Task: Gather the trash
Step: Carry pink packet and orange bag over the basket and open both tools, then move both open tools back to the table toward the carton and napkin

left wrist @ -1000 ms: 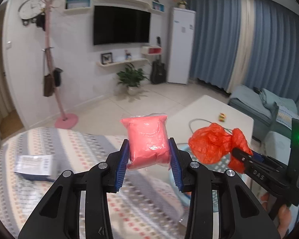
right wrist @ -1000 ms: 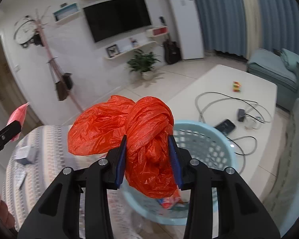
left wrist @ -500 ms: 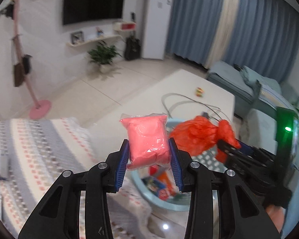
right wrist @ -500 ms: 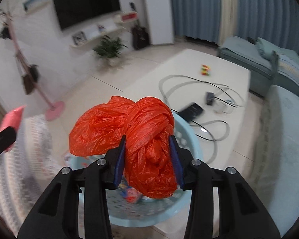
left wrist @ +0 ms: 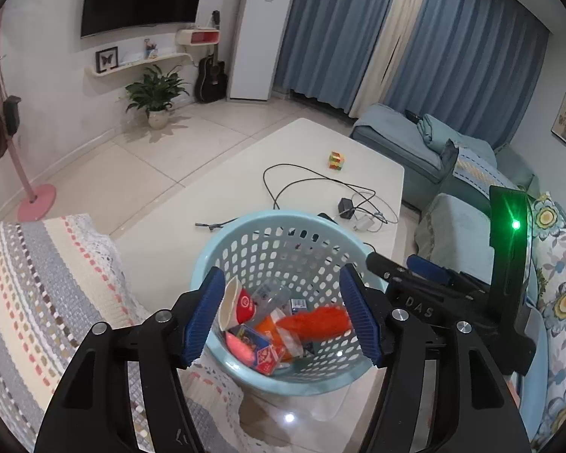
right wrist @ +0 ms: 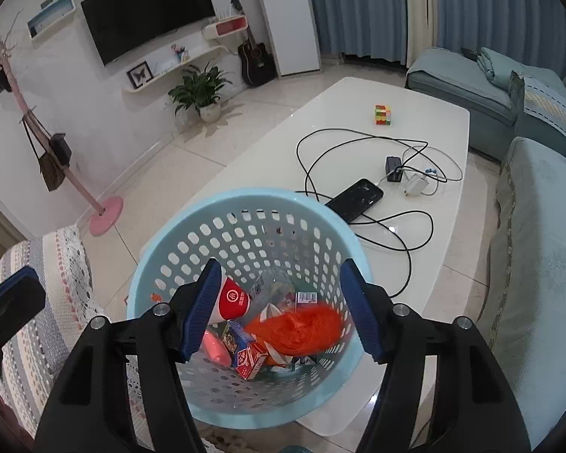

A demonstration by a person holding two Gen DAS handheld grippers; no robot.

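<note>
A: how many hand-held grippers?
B: two, left hand-held gripper (left wrist: 279,311) and right hand-held gripper (right wrist: 279,309), jaws just spread, nothing between them.
A: trash?
B: one orange bag (right wrist: 302,330) and one pink packet (right wrist: 217,349), both inside the one blue basket (right wrist: 162,249) on the white surface (right wrist: 426,113).

We read one legible marking: the letters "DAS" on the black body of the right gripper (left wrist: 396,264) in the left wrist view. Print on the cup (right wrist: 232,299) and cartons (right wrist: 249,358) is too small to read.
</note>
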